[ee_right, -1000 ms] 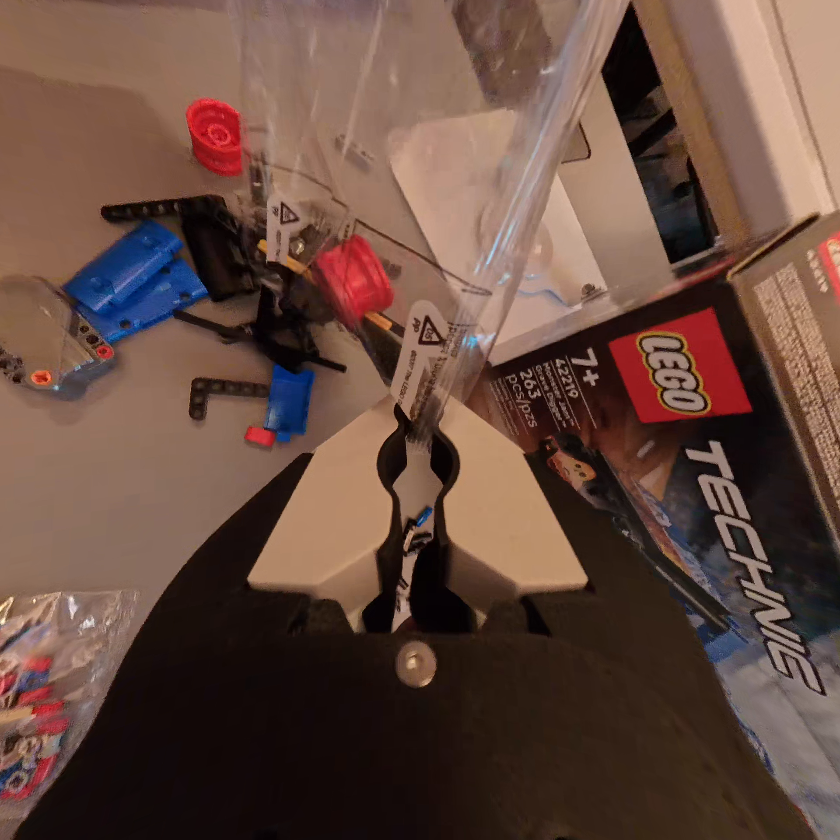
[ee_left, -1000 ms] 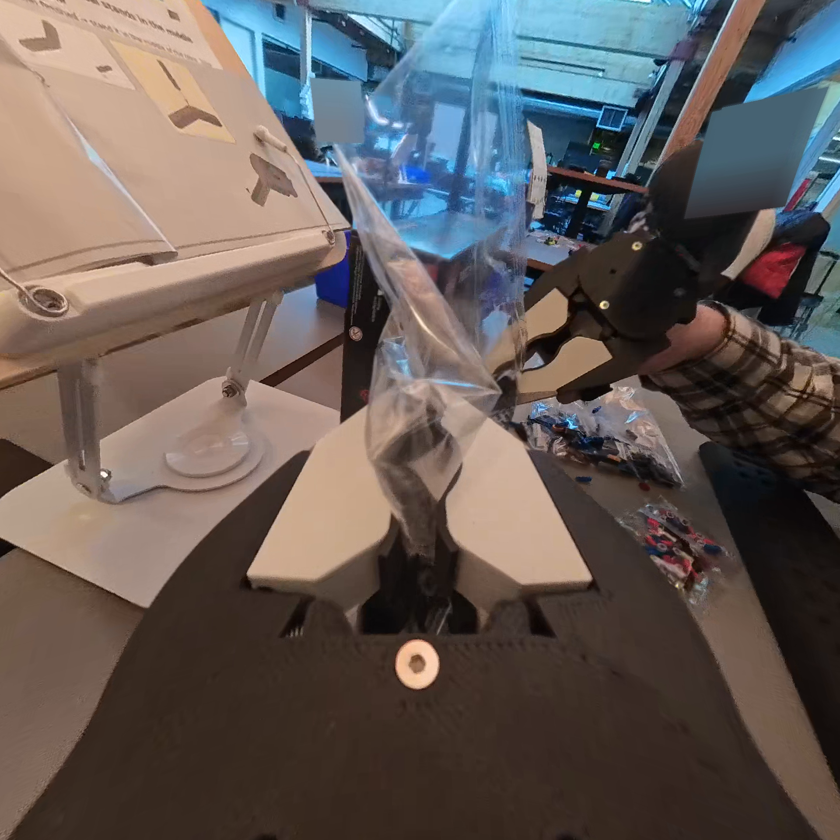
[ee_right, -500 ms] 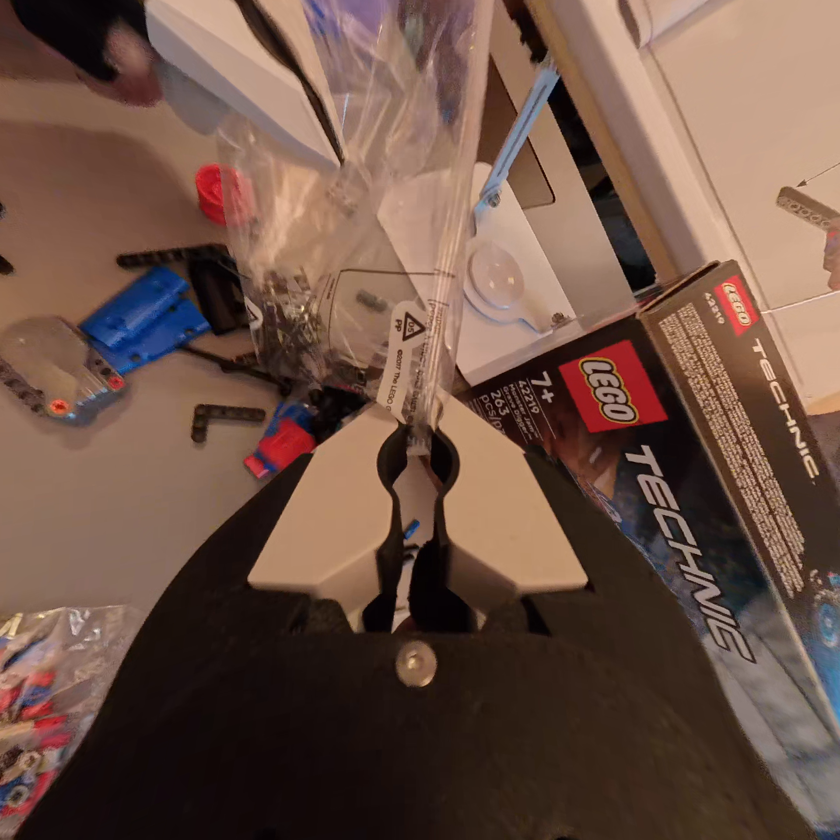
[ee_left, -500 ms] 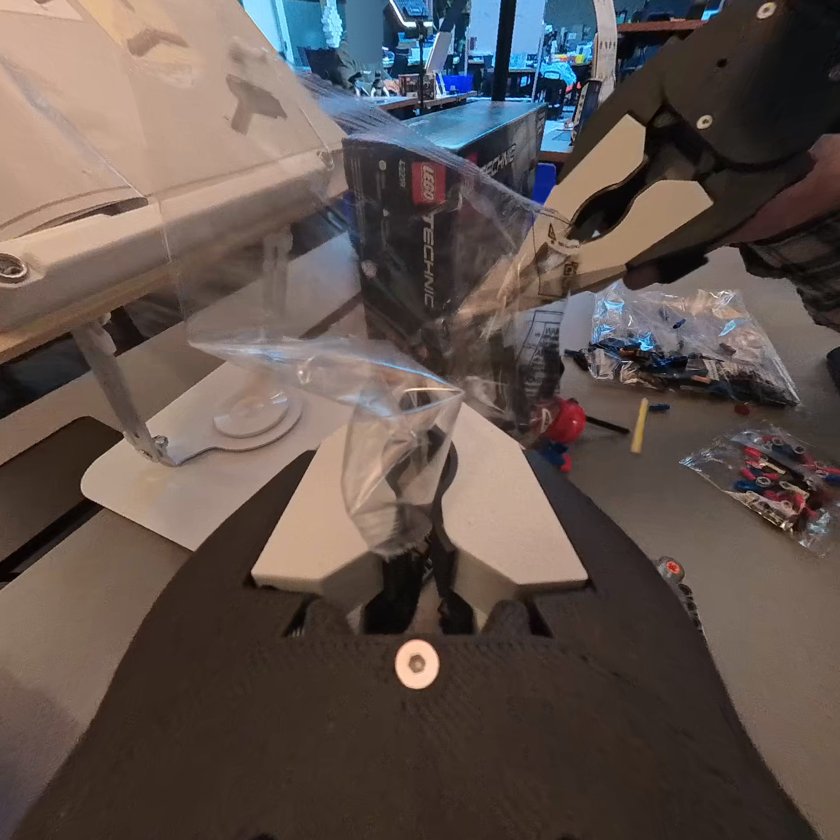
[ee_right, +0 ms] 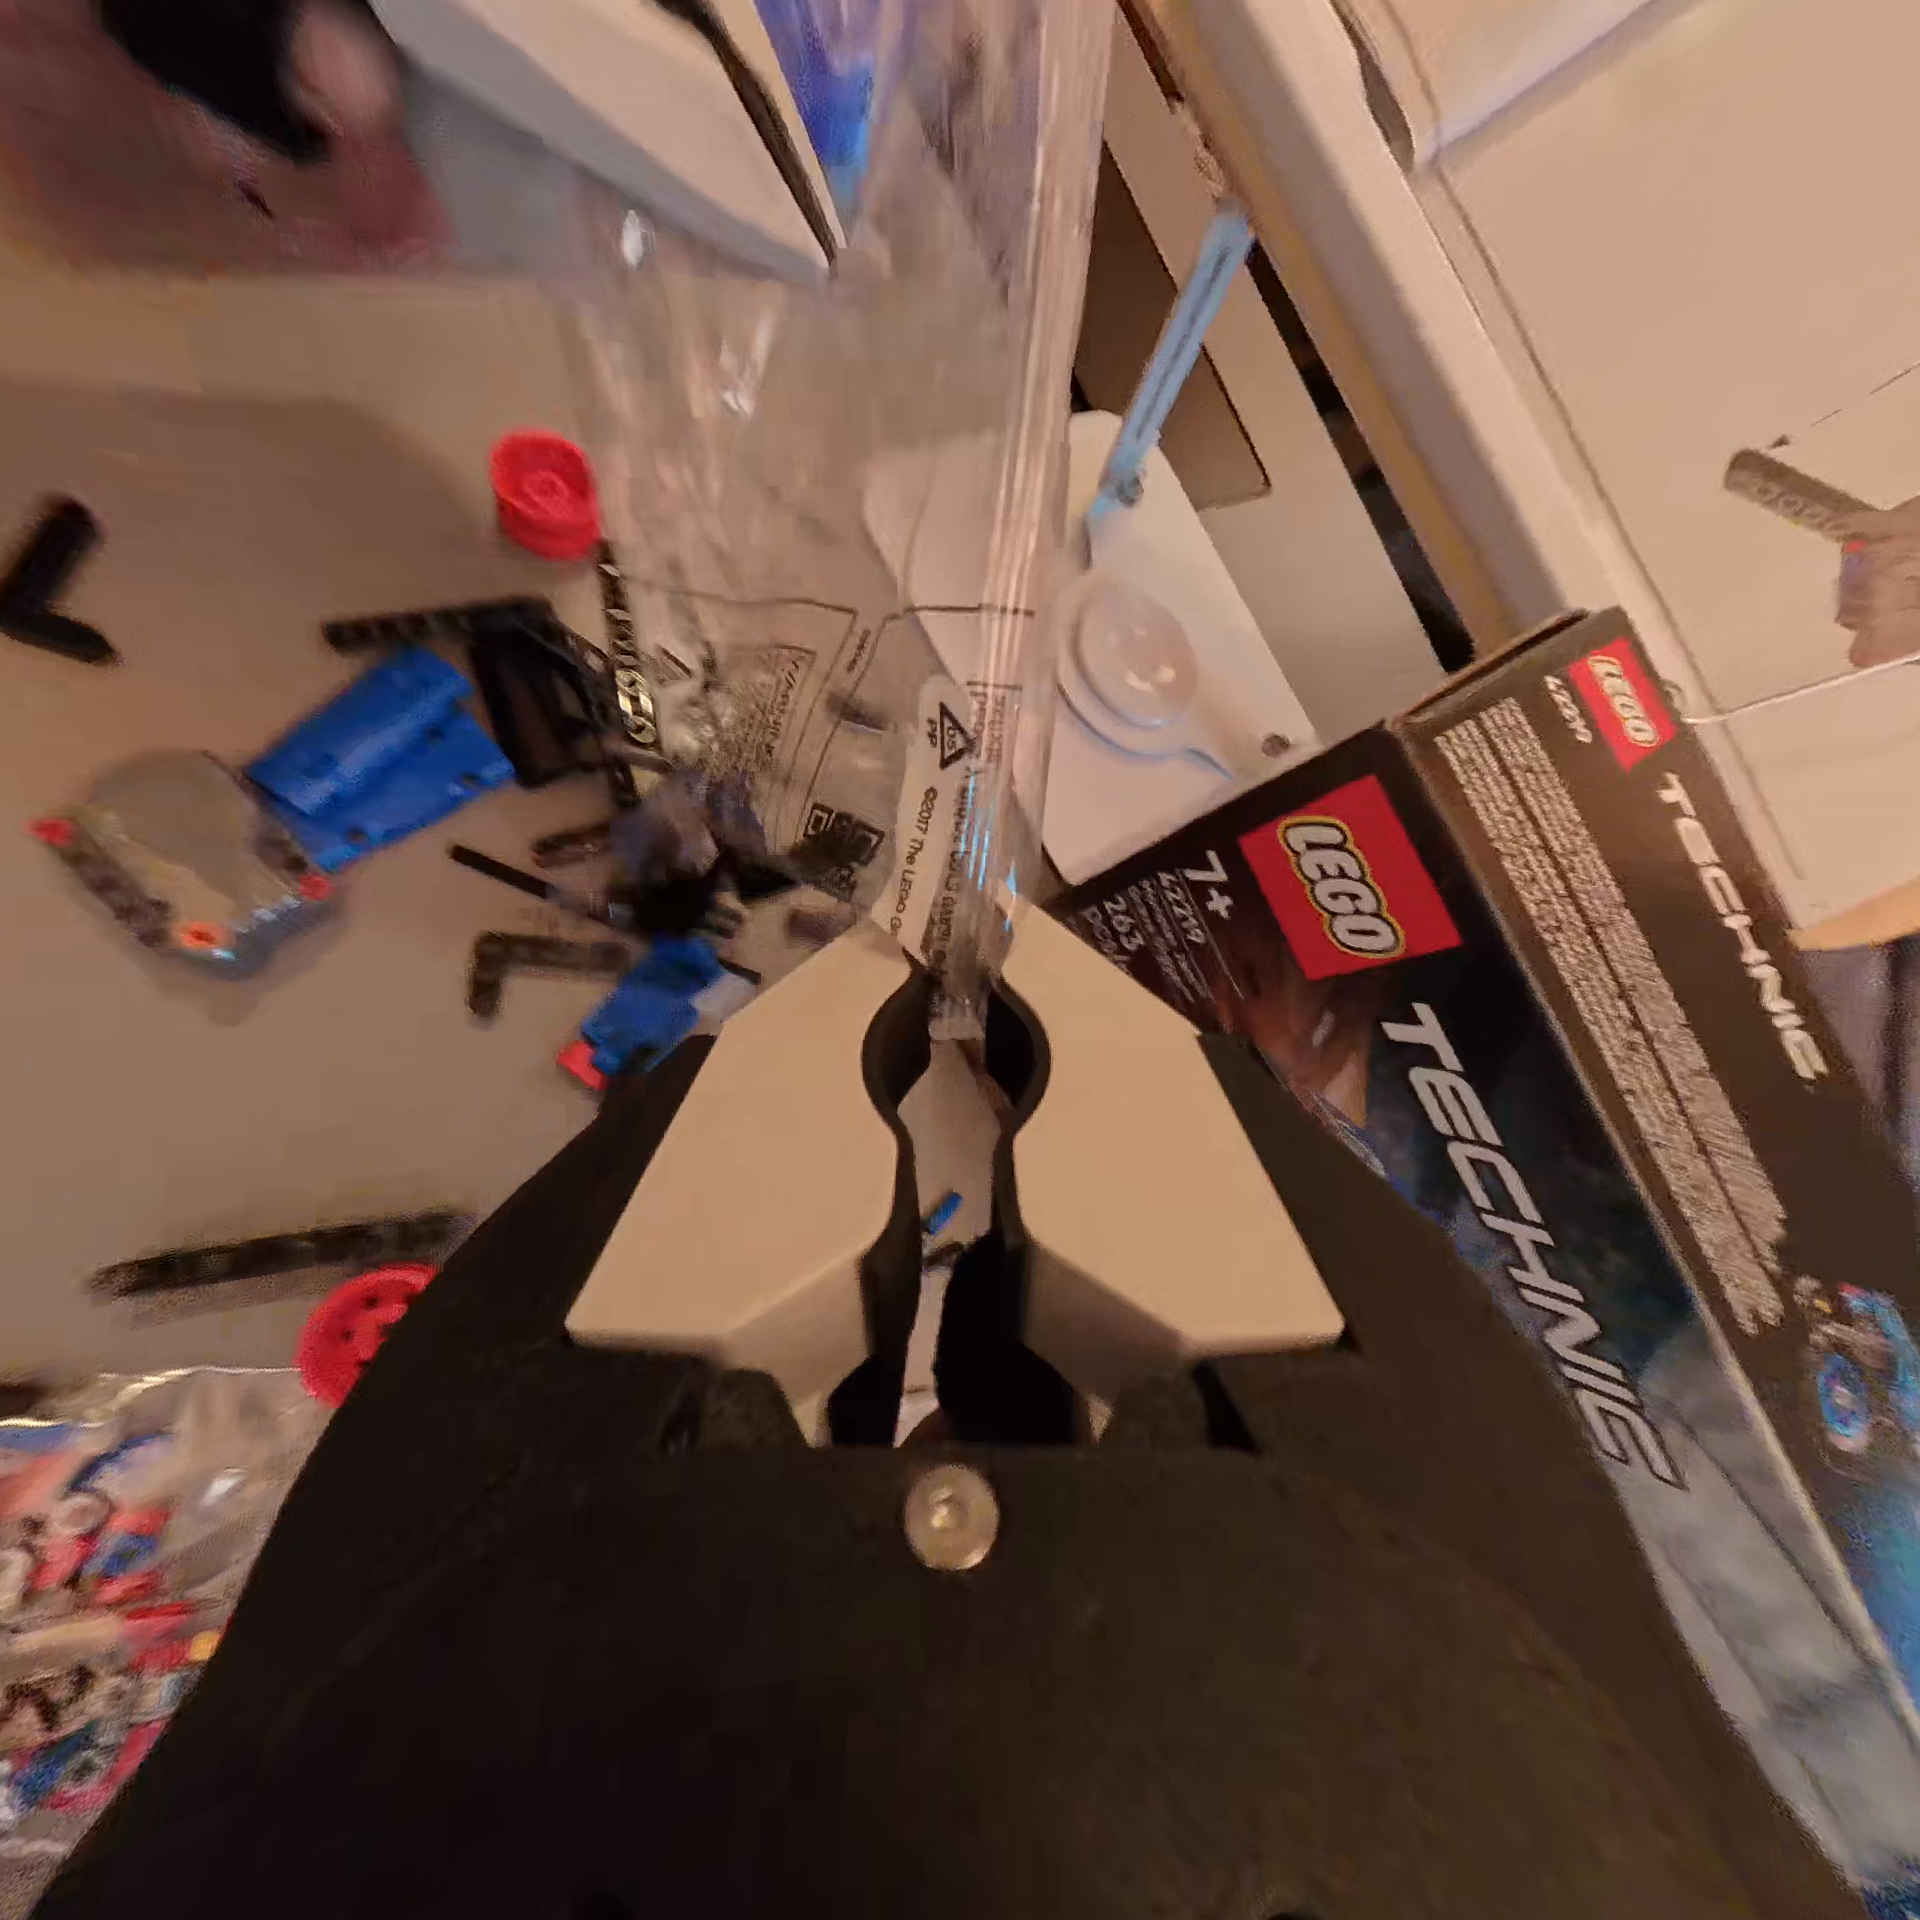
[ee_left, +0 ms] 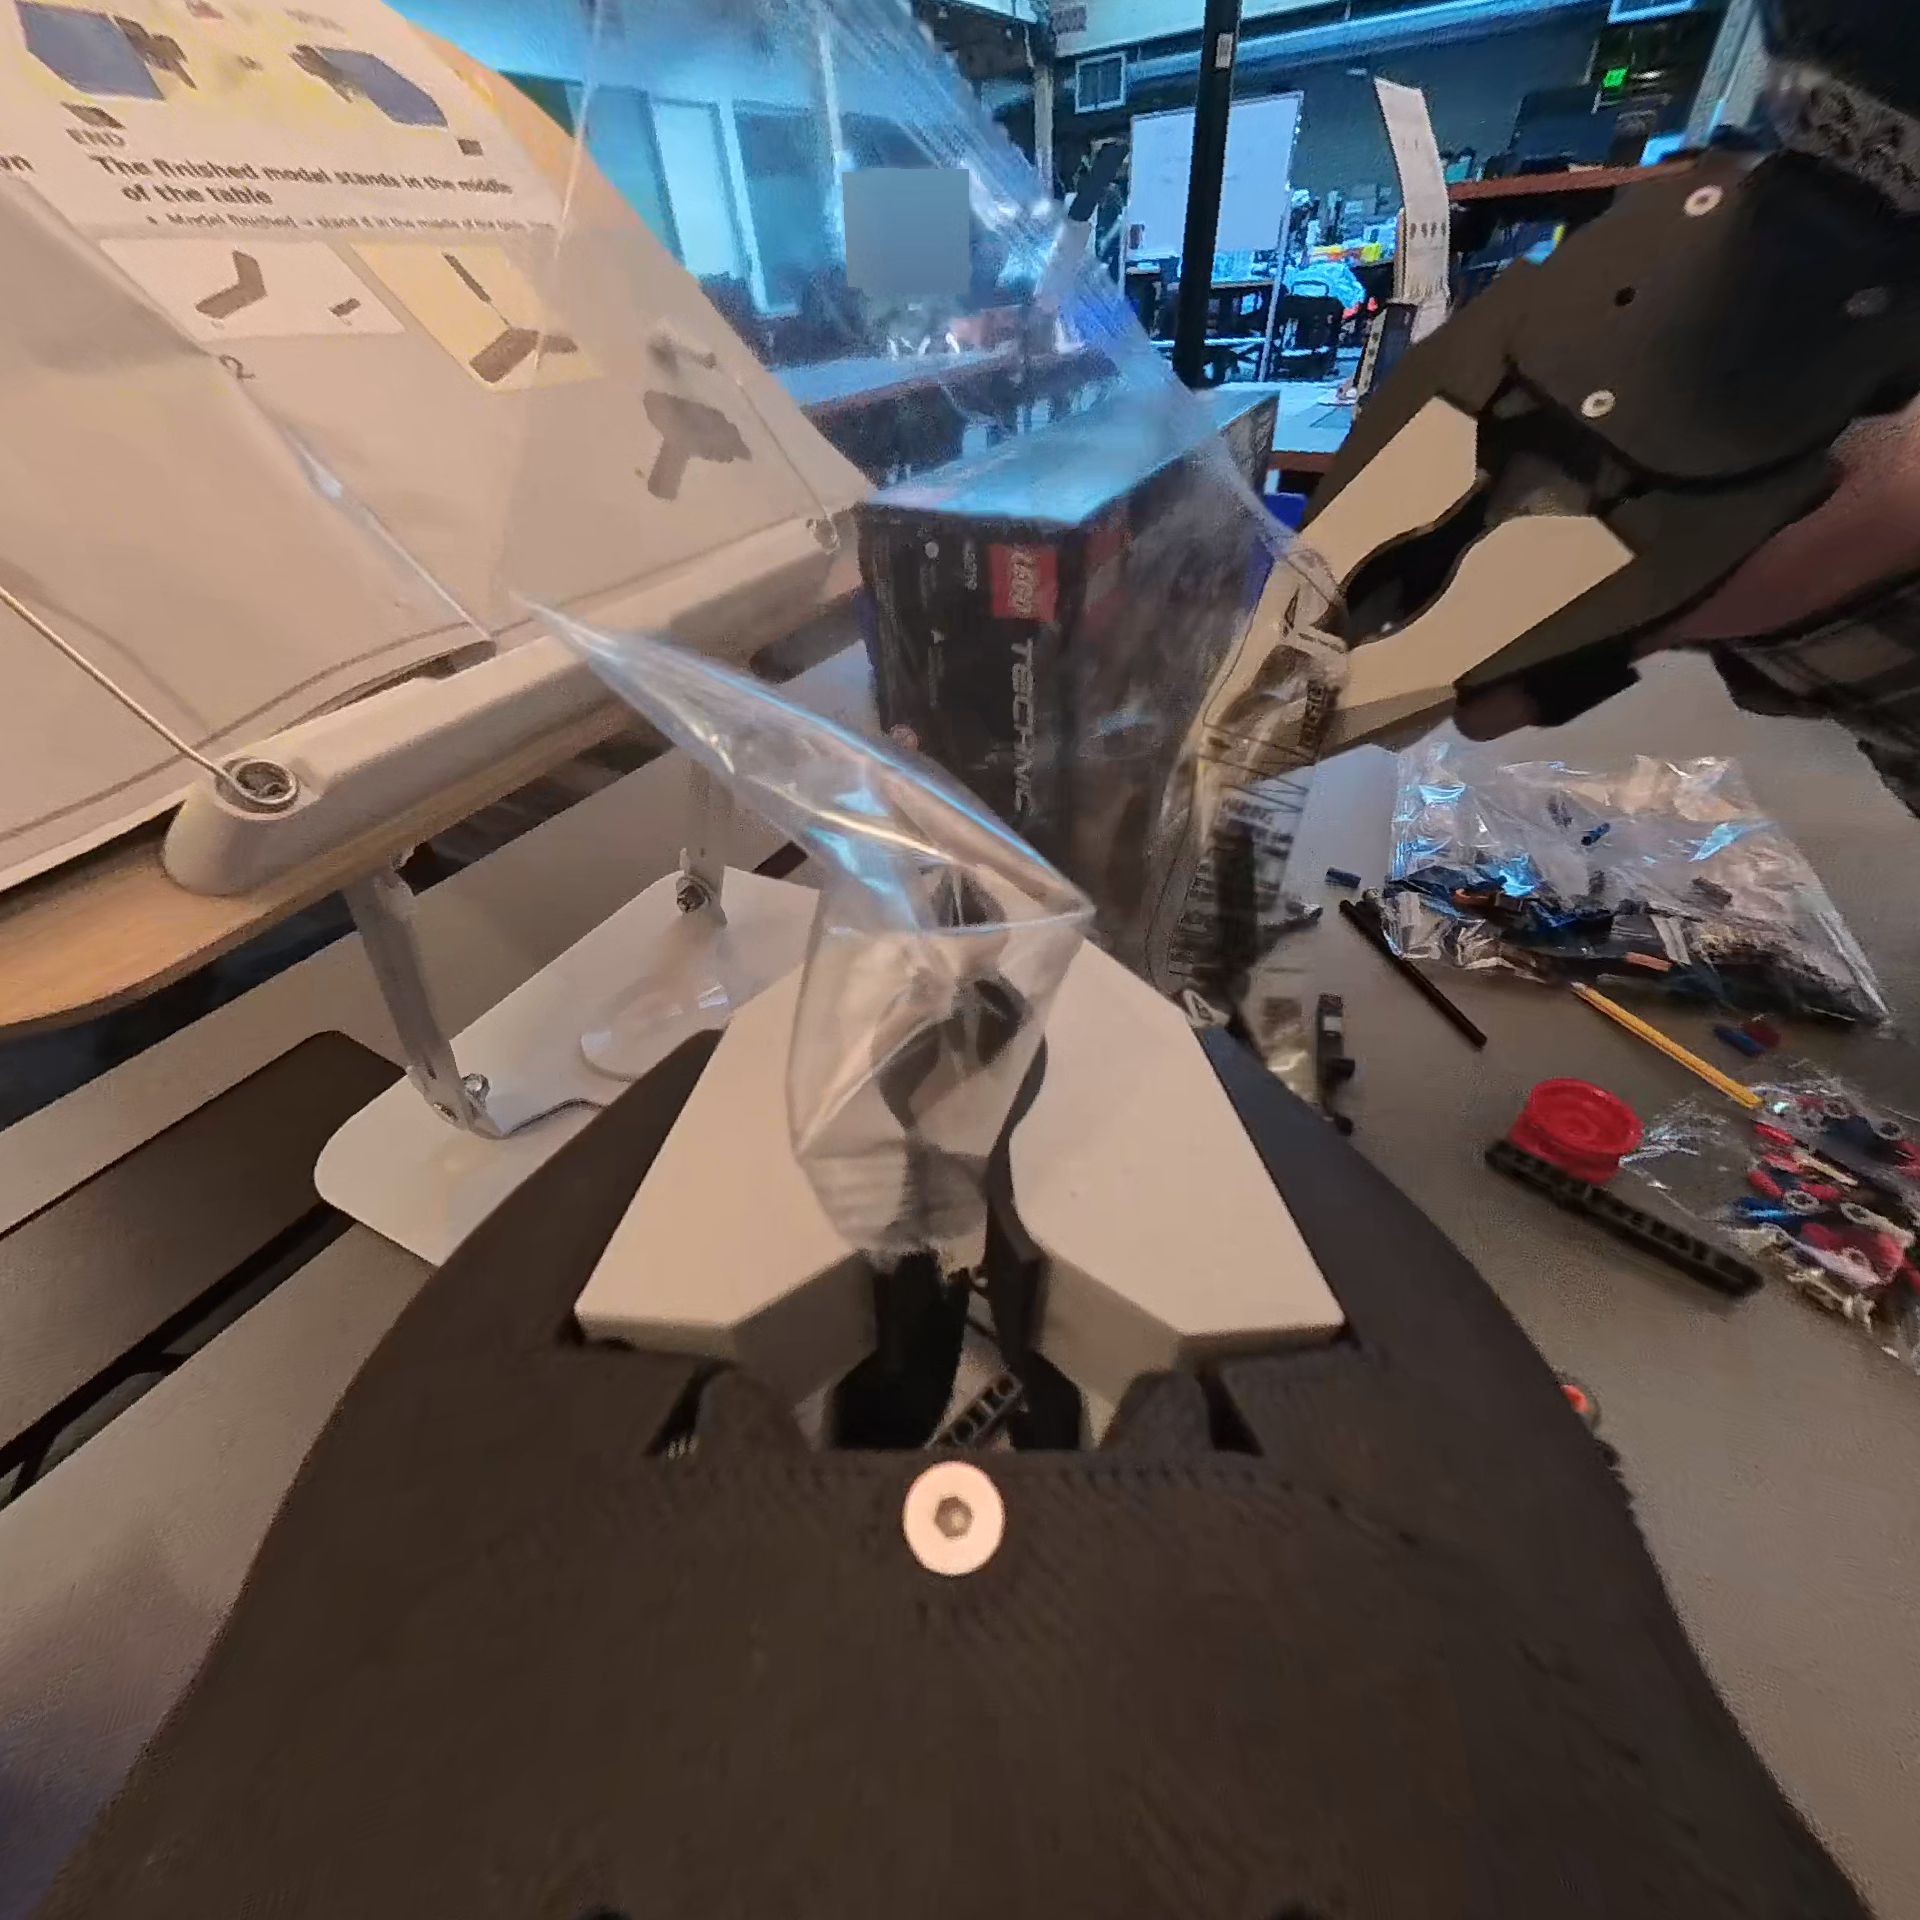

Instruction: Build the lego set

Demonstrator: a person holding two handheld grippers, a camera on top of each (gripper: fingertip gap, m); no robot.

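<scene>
Gripping one clear bag (ee_left: 914, 862) | both tools clamped: left tool (ee_left: 940, 997), right tool (ee_right: 961, 961) | two red wheels (ee_right: 542, 509)

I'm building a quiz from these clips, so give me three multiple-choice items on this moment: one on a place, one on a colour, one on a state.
1. Where does the set's box stand?
A. beside the white document stand
B. on the floor
C. on top of the parts bags

2. What colour is the loose wheel hub on the table?
A. yellow
B. red
C. green

3. How is the clear plastic bag held?
A. lying flat, untouched
B. by one hand-held gripper only
C. pinched by both the left hand-held gripper and the right hand-held gripper

Answers: 1 A, the box stands upright next to the stand's base. 2 B, it shows red in both views. 3 C, each wrist view shows plastic between closed fingers.
</scene>
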